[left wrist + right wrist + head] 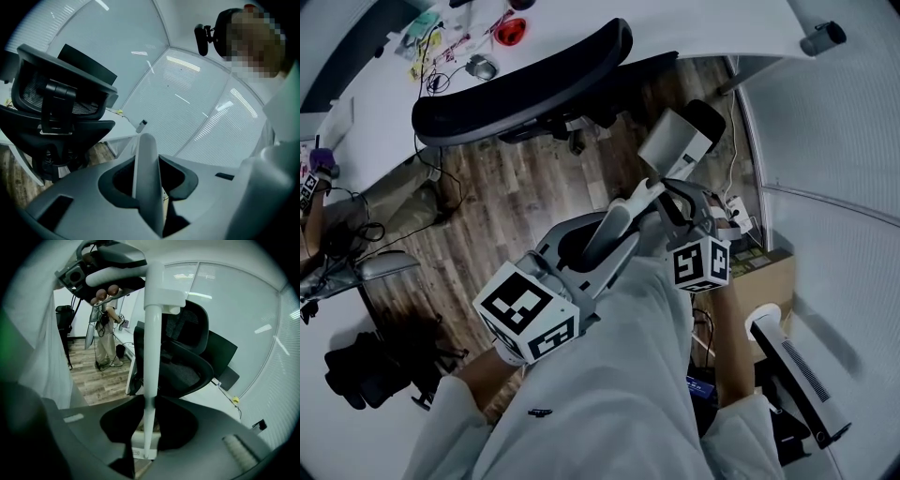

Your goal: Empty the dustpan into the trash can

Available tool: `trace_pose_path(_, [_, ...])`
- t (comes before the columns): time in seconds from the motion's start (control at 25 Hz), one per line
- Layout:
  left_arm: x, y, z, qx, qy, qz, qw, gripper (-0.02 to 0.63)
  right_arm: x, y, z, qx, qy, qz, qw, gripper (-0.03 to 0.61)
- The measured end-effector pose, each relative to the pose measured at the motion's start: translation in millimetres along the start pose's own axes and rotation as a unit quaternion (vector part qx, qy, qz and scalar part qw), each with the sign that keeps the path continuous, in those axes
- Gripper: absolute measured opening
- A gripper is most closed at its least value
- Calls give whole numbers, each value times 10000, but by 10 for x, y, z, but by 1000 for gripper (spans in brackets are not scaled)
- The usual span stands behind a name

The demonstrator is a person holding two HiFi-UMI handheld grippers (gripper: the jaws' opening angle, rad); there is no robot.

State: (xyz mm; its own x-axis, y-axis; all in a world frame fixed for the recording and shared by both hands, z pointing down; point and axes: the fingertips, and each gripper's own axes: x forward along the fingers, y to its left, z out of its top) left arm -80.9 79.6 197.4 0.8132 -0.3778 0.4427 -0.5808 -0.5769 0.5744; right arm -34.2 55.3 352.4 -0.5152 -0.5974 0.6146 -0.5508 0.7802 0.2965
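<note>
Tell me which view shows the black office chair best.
The left gripper view: the office chair stands unblocked, its mesh back and rear frame clear. In the right gripper view a white pole crosses the chair. The head view shows the chair only from above, foreshortened.

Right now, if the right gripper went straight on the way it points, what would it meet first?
Probably the black office chair, straight ahead behind the white pole that the right gripper is shut on; how far off it stands is unclear.
</note>
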Motion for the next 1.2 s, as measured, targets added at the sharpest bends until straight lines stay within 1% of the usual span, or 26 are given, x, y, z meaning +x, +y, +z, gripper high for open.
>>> trace_pose_path(0.12, [-26, 6, -9, 118, 120, 49, 9998, 107, 50, 66, 37, 183, -59, -20, 9998, 89])
trace_pose_path(0.24, [-18, 34, -59, 322, 275, 93, 9991, 107, 125, 146, 24, 295, -55, -92, 9995, 91])
trace_pose_path(0.4, [51, 85, -157, 509, 490, 209, 9973, 107, 204, 240, -21, 240, -12, -194, 9995, 97])
trace_pose_path(0.56, [162, 169, -285, 707, 760, 288, 9942, 107, 165, 293, -9, 276, -152, -91, 9995, 95])
trace_pose_path(0.68, [270, 248, -376, 835, 958, 317, 9914, 107, 54, 267, -31, 336, -197, -115, 9992, 94])
trace_pose_path(0.8, [390, 354, -485, 890, 1137, 342, 9889, 107, -132, 175, -16, 713, -429, -278, 9961, 89])
trace_pose_path(0.84, [428, 389, -524, 895, 1189, 350, 9882, 107, -211, 140, 1, 823, -522, -380, 9945, 60])
trace_pose_path(0.88, [466, 422, -563, 899, 1237, 354, 9876, 107, -285, 110, 5, 886, -559, -491, 9933, 12])
trace_pose_path(0.96, [544, 491, -636, 903, 1317, 355, 9865, 107, -395, 73, -39, 954, -512, -678, 9918, 11])
trace_pose_path(1.04, [618, 567, -710, 894, 1377, 376, 9857, 107, -470, 42, -77, 1167, -580, -794, 9883, 11])
trace_pose_path(1.2, [798, 644, -879, 897, 1471, 360, 9844, 107, -717, -142, -6, 1797, -1093, -1032, 9722, 11])
